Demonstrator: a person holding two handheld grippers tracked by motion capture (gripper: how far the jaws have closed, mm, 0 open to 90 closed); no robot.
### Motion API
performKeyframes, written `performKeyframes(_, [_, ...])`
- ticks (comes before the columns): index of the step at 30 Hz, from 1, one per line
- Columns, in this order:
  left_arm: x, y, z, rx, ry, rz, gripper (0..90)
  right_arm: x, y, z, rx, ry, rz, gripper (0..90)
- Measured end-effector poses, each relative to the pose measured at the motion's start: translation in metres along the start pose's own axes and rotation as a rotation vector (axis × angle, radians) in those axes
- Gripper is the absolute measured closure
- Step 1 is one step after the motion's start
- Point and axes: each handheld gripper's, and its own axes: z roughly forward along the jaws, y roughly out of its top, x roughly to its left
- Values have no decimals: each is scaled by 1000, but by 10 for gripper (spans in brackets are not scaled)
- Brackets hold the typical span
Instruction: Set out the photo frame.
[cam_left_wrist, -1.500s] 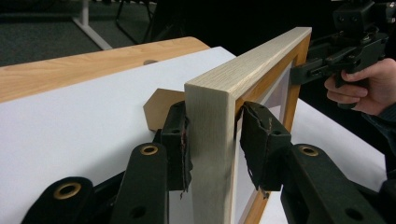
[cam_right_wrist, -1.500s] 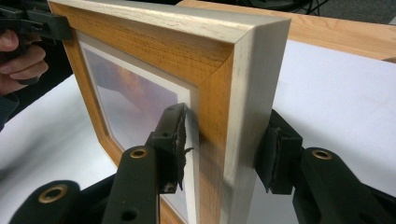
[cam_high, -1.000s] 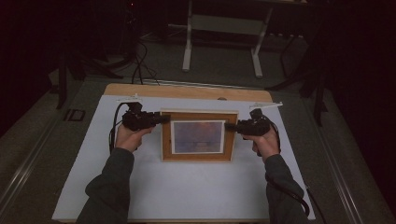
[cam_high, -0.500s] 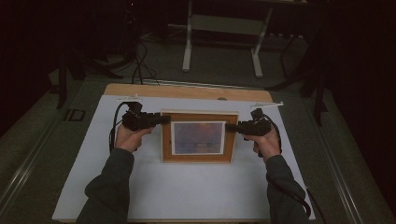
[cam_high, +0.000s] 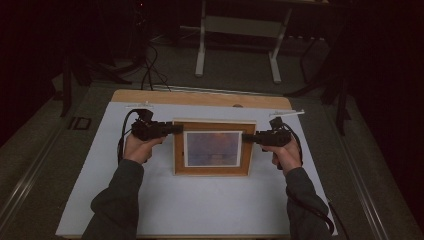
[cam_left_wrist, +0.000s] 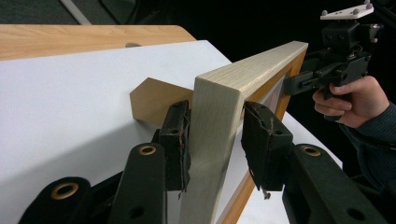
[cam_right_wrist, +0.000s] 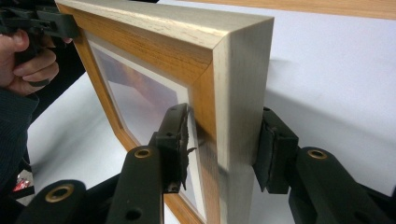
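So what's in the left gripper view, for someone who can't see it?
Two black fingers squeeze the pale side edge of an upright wooden picture frame over a white table sheet. A tan stand flap sticks out behind the frame, and at its far end a person's hand holds another black gripper on it.

Left gripper (cam_high: 176, 129) and right gripper (cam_high: 246, 136) point inward, jaws half-spread, forearms extended

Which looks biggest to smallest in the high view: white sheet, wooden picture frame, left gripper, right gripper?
1. White sheet covering the table.
2. Wooden picture frame, light-edged, held between the grippers.
3. Black left gripper and black right gripper: look alike in size, no ranking.
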Motion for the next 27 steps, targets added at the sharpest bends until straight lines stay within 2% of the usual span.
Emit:
performKeyframes(12, [-1,-1,0,-4,5,4,625,1,-2,-1,-9,-2,-4,585])
performKeyframes(22, [-4,-2,-1,22,22,22,617,3,-2,-2,-9,-11,-20,575])
performKeyframes(24, [-5,-2,-1,23,22,25,595,5,-2,-2,-9,-22,-30,567])
performKeyframes(27, [-6,-4,-2,27,48,38,535,7,-2,-3,-8,-48,-36,520])
